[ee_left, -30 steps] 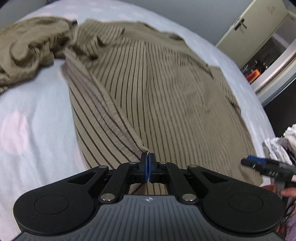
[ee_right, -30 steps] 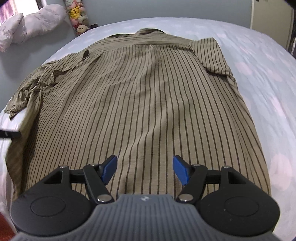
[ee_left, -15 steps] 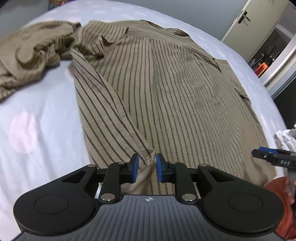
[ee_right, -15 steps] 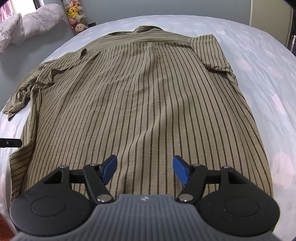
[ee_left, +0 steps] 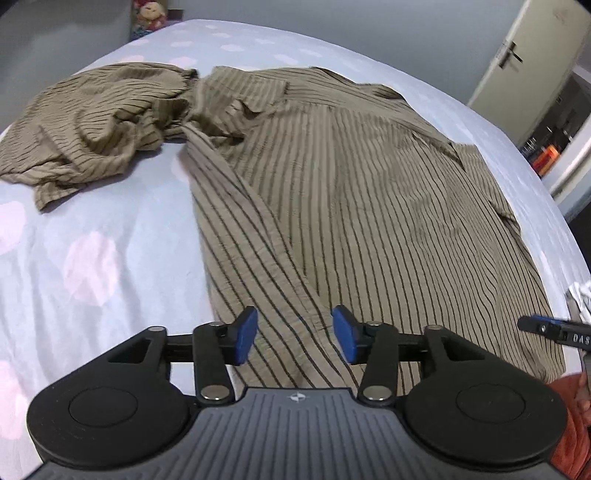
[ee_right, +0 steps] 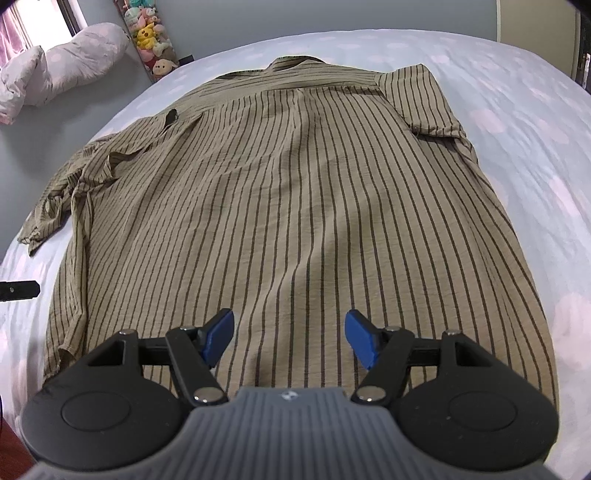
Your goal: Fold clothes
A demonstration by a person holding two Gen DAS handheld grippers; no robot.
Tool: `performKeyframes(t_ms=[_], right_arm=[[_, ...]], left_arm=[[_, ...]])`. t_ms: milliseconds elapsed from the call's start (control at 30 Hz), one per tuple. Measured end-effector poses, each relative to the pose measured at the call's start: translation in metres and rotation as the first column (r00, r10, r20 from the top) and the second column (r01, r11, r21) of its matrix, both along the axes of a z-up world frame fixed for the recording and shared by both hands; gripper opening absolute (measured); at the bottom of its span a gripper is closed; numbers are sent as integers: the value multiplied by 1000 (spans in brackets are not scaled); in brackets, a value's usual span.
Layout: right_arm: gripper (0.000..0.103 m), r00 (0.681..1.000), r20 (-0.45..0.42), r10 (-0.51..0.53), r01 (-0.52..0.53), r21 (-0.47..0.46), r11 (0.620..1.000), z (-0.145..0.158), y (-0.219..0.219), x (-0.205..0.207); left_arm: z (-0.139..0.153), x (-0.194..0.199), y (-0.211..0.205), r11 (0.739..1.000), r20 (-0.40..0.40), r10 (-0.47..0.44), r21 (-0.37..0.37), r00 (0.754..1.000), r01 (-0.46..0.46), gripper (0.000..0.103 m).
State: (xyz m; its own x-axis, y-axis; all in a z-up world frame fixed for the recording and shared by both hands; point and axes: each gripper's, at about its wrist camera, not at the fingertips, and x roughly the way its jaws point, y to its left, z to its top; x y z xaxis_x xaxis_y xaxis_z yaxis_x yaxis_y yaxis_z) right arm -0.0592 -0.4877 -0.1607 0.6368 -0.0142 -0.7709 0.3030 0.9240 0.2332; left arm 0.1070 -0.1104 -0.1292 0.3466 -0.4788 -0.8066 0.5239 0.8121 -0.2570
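An olive shirt with thin dark stripes (ee_right: 295,206) lies back-up and spread on the bed, collar at the far end. It also shows in the left wrist view (ee_left: 369,206), its left sleeve (ee_left: 92,129) bunched at the far left. My left gripper (ee_left: 294,334) is open and empty just above the shirt's near left hem corner. My right gripper (ee_right: 290,338) is open and empty above the middle of the hem. The right gripper's tip (ee_left: 546,330) shows at the right edge of the left wrist view.
The bed (ee_right: 517,110) has a pale lilac cover with pink dots. A pillow (ee_right: 55,70) and plush toys (ee_right: 151,33) stand at the far left. A door (ee_left: 517,55) and a doorway lie beyond the bed's right side.
My left gripper opened and let go of the shirt's hem corner, which now lies flat. It drew back a little. The right gripper stayed open and nearly still.
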Motion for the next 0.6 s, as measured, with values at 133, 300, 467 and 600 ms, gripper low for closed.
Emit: performKeyframes(t_ms=[133,300,467,600], right_arm=[[69,1000,12,-2,1,22,1000,0,-3,-1],[69,1000,28,-6,5,46,999,0,-5,-3],[69,998,54,-15,10,84,996,0,-11,-7],[69,998,61,-17,11,104,995,0,-14,-7]], left_arm=[[0,-3,-1,1000,-43,-1,14,999,1,46],[-8,-5,-8,1000,-87,-1,20,996,2,46],[-10,-5,-17,999,-115,30,15,993,-28,46],[-20,-8,-36,996,-123,49,83,991,-39,46]])
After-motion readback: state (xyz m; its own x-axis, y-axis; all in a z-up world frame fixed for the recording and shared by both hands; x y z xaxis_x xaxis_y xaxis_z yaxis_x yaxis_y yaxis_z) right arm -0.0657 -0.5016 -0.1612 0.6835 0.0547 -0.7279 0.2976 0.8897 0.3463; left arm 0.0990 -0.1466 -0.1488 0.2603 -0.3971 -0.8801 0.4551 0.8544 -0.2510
